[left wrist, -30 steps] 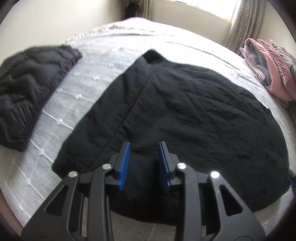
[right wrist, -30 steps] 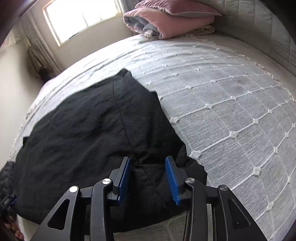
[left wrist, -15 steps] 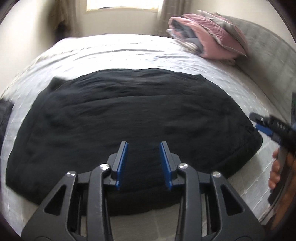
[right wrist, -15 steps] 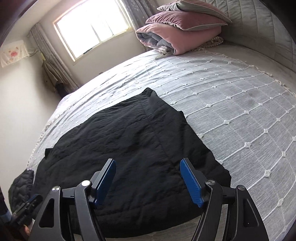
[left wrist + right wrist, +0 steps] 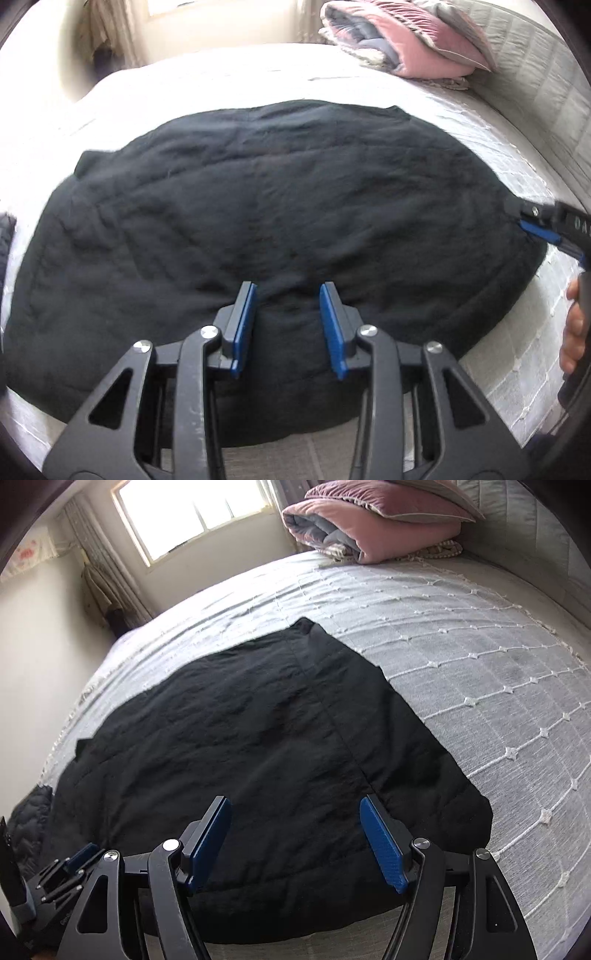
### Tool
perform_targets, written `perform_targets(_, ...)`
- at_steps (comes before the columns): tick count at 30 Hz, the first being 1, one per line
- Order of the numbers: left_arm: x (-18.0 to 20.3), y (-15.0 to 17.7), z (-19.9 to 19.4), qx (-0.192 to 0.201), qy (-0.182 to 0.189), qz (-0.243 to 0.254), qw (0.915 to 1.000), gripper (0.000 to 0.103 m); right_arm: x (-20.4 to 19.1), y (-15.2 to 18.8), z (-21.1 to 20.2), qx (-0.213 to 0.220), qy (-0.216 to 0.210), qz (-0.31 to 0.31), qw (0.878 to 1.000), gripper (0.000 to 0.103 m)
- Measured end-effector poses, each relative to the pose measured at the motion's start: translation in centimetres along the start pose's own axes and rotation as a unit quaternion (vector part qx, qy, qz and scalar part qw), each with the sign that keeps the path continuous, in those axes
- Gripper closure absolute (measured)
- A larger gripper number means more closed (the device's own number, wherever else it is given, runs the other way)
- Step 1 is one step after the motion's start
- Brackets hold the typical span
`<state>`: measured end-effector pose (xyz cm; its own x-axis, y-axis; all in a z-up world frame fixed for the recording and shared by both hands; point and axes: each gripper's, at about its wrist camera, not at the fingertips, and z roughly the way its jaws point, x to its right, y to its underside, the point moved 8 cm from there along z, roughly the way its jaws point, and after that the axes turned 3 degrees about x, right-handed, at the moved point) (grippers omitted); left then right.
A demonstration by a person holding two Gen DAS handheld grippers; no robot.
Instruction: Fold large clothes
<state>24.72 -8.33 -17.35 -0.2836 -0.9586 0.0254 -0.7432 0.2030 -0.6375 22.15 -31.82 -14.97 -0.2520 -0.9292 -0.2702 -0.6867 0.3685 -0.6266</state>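
Right tongs (image 5: 295, 834) have just swung wide apart, nothing pinched, angled down over the near hem of the black quilted jacket (image 5: 240, 738). Left tongs (image 5: 288, 325) are spread narrower, empty, above the same puffy, softly wrinkled fabric. It lies flat on the bed's (image 5: 480, 664) grey, grid-stitched bedspread.

Black garment (image 5: 280, 206) flat on bed (image 5: 517, 155), beneath left gripper (image 5: 288, 325).

The dark quilted garment (image 5: 31, 819) is cut off by the left edge, partly behind the left hand-held gripper (image 5: 79, 856).
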Motion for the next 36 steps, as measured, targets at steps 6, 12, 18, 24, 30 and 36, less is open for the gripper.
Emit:
perform_targets(6, 0.5, 0.7, 2.2, -0.019, -0.001, -0.004, 0.9998, 0.062, 0.1, -0.1, -0.1, 0.001, -0.027, 0.024, 0.999, 0.030)
perform_targets(12, 0.5, 0.6, 2.4, -0.021, -0.003, -0.005, 0.9998, 0.062, 0.2, 1.4, 2.4, -0.044, 0.001, 0.002, 0.999, 0.028)
perform_targets(18, 0.3, 0.4, 2.1, -0.031, 0.010, -0.013, 0.9994, 0.063, -0.5, 2.1, 4.0, -0.054, 0.034, -0.054, 0.997, 0.021)
perform_targets(24, -2.4, -2.2, 1.3, -0.032, 0.005, -0.033, 0.9989, 0.063, -0.2, 0.2, 1.1, -0.003, 0.024, -0.033, 0.999, 0.022)
perform_targets(30, -3.5, -3.1, 5.2, -0.069, 0.001, -0.045, 0.9966, 0.063, 0.4, 0.0, 1.1, -0.010, 0.017, -0.011, 1.000, 0.022)
perform_targets(36, -3.8, -5.0, 5.6, -0.072, -0.002, -0.049, 0.9962, 0.063, -0.6, 0.6, 1.5, -0.024, 0.026, -0.033, 0.999, 0.022)
